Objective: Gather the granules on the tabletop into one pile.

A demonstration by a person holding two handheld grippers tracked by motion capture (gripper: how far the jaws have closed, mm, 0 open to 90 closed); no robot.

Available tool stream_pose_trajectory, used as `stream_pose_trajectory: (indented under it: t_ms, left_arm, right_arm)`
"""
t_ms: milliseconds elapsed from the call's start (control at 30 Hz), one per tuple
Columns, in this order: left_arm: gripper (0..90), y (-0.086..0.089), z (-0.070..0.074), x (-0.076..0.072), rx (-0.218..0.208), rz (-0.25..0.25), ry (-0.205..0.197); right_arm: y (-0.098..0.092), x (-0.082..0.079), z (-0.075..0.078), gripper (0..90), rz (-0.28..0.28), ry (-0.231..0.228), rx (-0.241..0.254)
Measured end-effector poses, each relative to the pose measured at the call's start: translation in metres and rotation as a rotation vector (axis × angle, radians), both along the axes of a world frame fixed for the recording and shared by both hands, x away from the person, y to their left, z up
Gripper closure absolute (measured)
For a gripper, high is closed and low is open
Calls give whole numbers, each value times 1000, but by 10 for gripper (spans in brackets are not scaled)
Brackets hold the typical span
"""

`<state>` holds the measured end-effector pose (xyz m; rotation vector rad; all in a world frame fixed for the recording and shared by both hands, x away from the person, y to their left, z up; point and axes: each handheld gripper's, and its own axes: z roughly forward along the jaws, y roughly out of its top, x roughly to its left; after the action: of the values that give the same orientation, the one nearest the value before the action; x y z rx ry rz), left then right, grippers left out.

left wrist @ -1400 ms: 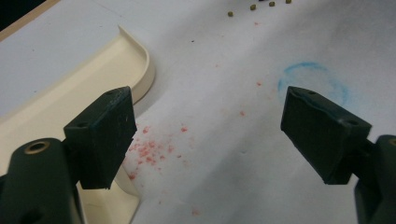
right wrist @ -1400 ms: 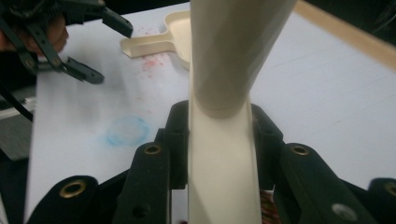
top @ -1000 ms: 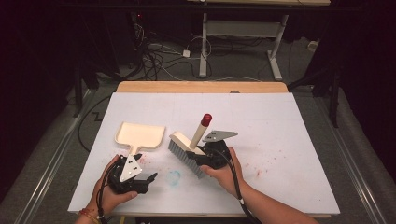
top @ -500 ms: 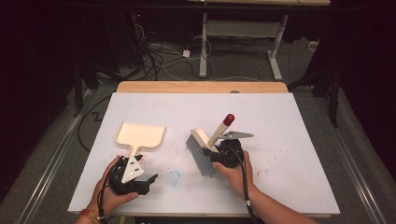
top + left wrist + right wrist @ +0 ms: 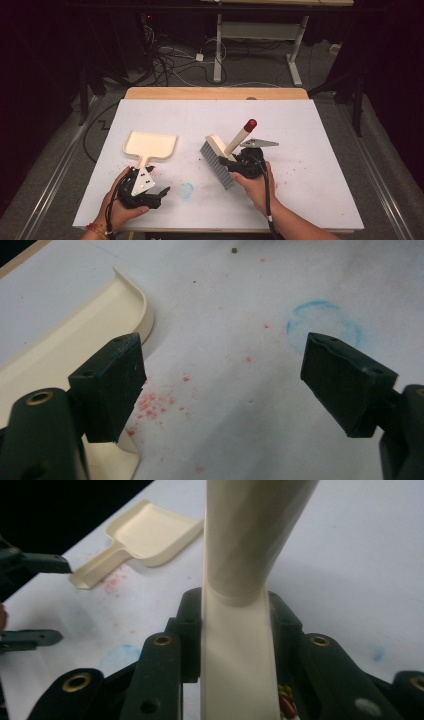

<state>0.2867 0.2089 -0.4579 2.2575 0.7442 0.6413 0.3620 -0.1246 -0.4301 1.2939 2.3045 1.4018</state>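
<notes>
High view: your right gripper (image 5: pixel 234 162) clamps the brush (image 5: pixel 220 159) by its handle, your left gripper (image 5: pixel 159 195) gapes empty just beside the dustpan (image 5: pixel 150 145).

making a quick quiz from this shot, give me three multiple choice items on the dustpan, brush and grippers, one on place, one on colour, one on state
1. Where does the dustpan lie?
A. on the person's left part of the table
B. on the floor
C. in the right gripper

2. What colour is the tip of the brush handle?
A. blue
B. red
C. green

3. How is the left gripper?
A. shut on the brush
B. shut on the dustpan
C. open

Answers: 1 A, the high view shows it flat there. 2 B, the handle end is red. 3 C, its jaws stand wide apart over the table; the right gripper holds the brush.
</notes>
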Motion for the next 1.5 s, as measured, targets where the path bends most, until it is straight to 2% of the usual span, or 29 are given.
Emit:
stream_pose_trajectory:
  t_ms: [133, 267, 300, 400, 600, 667, 733, 833, 867, 1033, 1167, 1267, 1333, 1433, 1500]
  left_arm:
    - [176, 0, -1, 1, -1, 1, 7]
    - [176, -2, -2, 0, 4, -8, 8]
    - [176, -2, -2, 0, 7, -9, 8]
    - [175, -3, -2, 0, 8, -14, 10]
    - [175, -1, -3, 0, 7, -14, 14]
    - [175, -1, -3, -1, 7, -18, 14]
    - [175, -1, -3, -2, 5, -19, 16]
    - [175, -2, -3, -2, 5, -21, 18]
    - [175, -2, -3, -1, 9, -20, 19]
    - [175, -4, -3, -2, 13, -25, 22]
    - [175, -7, -4, 0, 18, -34, 27]
    - [175, -9, -4, 0, 24, -41, 20]
    - [175, -10, -4, 0, 23, -42, 29]
    - [175, -9, -4, 1, 31, -47, 21]
    - [175, -9, -5, 0, 29, -45, 30]
  right_arm:
    - [12, -1, 6, 671, 28, -4, 29]
    - [27, 1, 5, 671, 51, 20, 51]
    - [32, 2, 4, 671, 50, 16, 51]
    - [41, 8, -3, 671, 49, 72, 73]
    - [53, 17, -11, 671, 21, 75, 58]
    - [50, 21, -13, 671, -5, 73, 45]
    - [42, 26, -16, 671, -34, 107, 51]
    - [29, 28, -20, 670, -61, 131, 53]
    - [23, 27, -20, 669, -69, 144, 58]
    - [0, 20, -15, 670, -100, 137, 45]
    - [-16, 13, -12, 670, -103, 149, 62]
    - [-20, 9, -6, 670, -82, 135, 87]
    - [-21, 6, 0, 671, -66, 118, 97]
    - [-25, 1, 13, 671, -4, 79, 100]
    - [-29, -4, 23, 671, 86, 28, 88]
